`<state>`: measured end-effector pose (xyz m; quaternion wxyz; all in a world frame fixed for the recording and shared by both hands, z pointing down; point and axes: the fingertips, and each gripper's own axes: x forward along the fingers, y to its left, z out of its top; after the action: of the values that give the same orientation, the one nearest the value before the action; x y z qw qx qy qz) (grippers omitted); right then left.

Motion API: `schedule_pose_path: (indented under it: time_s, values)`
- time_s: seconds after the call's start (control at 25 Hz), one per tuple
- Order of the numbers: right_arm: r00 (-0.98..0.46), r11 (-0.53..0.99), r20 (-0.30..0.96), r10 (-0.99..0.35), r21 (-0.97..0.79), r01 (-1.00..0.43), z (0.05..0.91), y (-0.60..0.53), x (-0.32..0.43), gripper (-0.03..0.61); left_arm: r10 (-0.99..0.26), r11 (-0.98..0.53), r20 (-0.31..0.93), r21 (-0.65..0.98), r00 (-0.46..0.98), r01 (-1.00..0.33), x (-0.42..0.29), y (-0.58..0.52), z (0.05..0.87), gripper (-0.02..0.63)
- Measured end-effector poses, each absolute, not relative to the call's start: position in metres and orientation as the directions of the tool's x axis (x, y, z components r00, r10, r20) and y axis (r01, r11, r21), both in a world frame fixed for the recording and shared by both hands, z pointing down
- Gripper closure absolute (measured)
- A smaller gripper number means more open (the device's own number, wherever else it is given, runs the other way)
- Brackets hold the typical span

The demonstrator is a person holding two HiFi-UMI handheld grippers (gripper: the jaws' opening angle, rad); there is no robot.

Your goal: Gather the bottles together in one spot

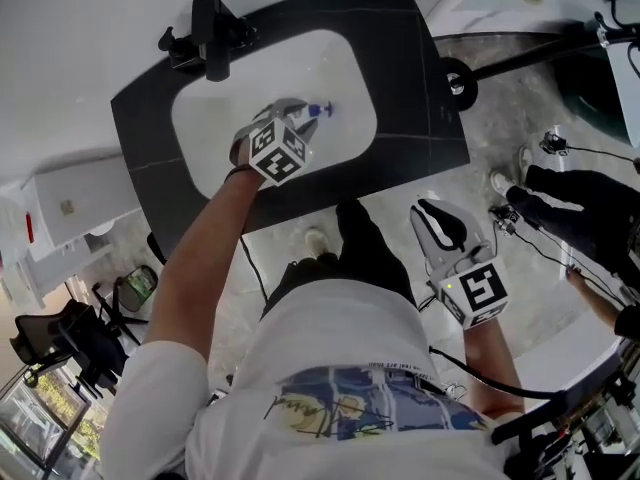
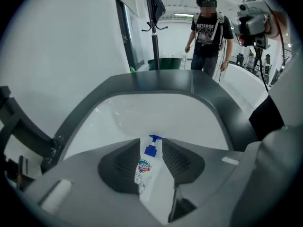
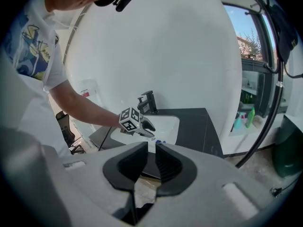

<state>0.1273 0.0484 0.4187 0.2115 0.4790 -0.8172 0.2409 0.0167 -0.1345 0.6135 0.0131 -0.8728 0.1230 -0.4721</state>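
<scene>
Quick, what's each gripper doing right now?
Left gripper: jaws around the soap bottle; grip cannot be told.
Right gripper: slightly open, empty.

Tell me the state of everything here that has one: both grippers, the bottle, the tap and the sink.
left gripper: down in the sink, jaws closed on the pump bottle.
pump bottle: held between the pads, blue pump pointing away from the gripper.
right gripper: jaws slightly apart, empty, held away from the counter.
faucet: no water seen running.
sink: no standing water visible.
</scene>
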Motion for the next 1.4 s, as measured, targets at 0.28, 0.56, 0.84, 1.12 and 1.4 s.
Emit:
schedule_pose_path:
  time_s: [0.28,0.56,0.84,1.12,1.4]
  values:
    - [-0.422,0.376,0.608,-0.672,-0.211,-0.903,0.433,0.047,0.149,0.528,-0.108,-0.994,0.909,-0.111,0.402,-0.017,0.026,-0.137,0.665,0.456]
    - [-0.428,0.375,0.620,-0.658,-0.223,-0.900,0.438,0.031,0.152,0.528,-0.011,-0.992,0.964,-0.044,0.265,0.118,0.027,-0.139,0.701,0.448]
    - [-0.437,0.377,0.626,-0.646,-0.235,-0.896,0.444,0.023,0.156,0.528,0.041,-0.984,0.983,0.009,0.180,0.180,0.028,-0.136,0.720,0.480]
    - [-0.446,0.388,0.628,-0.638,-0.238,-0.890,0.445,0.017,0.155,0.528,0.048,-0.982,0.985,0.016,0.166,0.186,0.024,-0.133,0.720,0.486]
    - [-0.474,0.429,0.614,-0.631,-0.233,-0.873,0.440,0.012,0.144,0.528,-0.065,-0.991,0.953,-0.096,0.295,0.092,0.014,-0.142,0.685,0.489]
